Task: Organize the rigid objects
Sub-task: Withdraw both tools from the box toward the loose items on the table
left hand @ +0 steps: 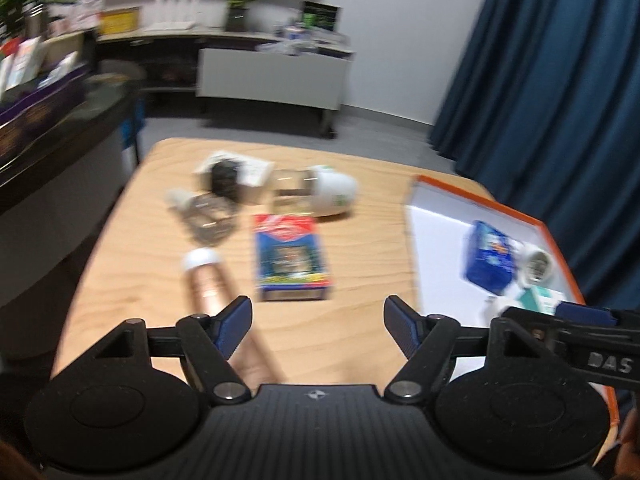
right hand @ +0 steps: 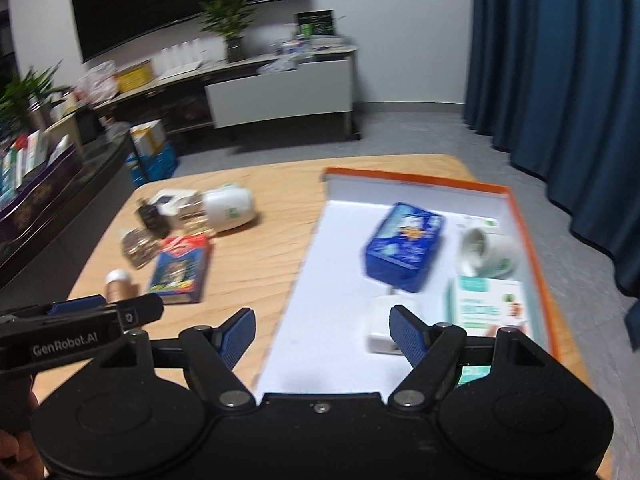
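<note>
Surface: wooden table [left hand: 352, 264], orange-rimmed tray [right hand: 532, 248] at right.
Blue tin [right hand: 404, 246]: lying in tray.
Left gripper [left hand: 318, 326]: spread wide, holding nothing.
Right gripper [right hand: 322, 330]: spread wide, holding nothing.

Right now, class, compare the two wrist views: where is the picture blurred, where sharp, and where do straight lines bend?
Left wrist view: the left gripper is sharp, while the blue and red box and the table smear with motion. Right wrist view: the right gripper is crisp, the blue tin blurs, and the orange tray edge and curtain bow from the fisheye lens.
</note>
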The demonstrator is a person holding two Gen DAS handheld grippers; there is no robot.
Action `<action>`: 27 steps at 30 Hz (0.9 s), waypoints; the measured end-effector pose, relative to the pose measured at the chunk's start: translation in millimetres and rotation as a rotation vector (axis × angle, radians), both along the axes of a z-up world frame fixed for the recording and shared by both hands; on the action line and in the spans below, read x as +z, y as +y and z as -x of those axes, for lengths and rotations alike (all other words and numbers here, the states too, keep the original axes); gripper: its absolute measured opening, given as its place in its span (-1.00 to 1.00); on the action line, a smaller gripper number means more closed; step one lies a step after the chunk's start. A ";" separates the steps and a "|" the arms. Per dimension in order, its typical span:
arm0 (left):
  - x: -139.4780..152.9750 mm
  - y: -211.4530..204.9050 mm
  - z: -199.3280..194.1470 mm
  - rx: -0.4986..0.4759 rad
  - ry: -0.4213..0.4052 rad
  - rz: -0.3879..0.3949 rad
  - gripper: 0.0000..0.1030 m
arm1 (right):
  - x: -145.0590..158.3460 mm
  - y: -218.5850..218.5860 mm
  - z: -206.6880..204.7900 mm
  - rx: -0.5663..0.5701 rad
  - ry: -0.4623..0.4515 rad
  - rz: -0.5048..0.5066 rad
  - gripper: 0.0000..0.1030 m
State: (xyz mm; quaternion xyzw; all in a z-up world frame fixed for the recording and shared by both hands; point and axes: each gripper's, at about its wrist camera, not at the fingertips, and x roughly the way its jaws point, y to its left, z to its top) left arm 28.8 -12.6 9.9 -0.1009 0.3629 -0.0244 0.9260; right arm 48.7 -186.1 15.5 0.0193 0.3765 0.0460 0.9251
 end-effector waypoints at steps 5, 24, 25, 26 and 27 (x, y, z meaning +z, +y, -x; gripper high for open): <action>-3.5 37.2 -10.3 0.108 0.013 0.022 0.45 | -4.5 17.7 -0.7 0.047 0.010 0.011 0.70; -40.7 70.7 -121.4 0.063 0.076 -0.048 0.70 | -20.6 30.5 -21.6 0.079 0.051 0.024 0.70; -41.4 72.6 -123.6 0.057 0.064 -0.047 0.71 | -21.5 31.5 -23.5 0.082 0.053 0.024 0.70; -41.6 74.5 -125.3 0.049 0.058 -0.054 0.71 | -22.3 32.5 -24.5 0.085 0.054 0.025 0.70; -41.2 76.5 -126.2 0.037 0.051 -0.063 0.65 | -22.8 33.5 -25.7 0.088 0.054 0.029 0.70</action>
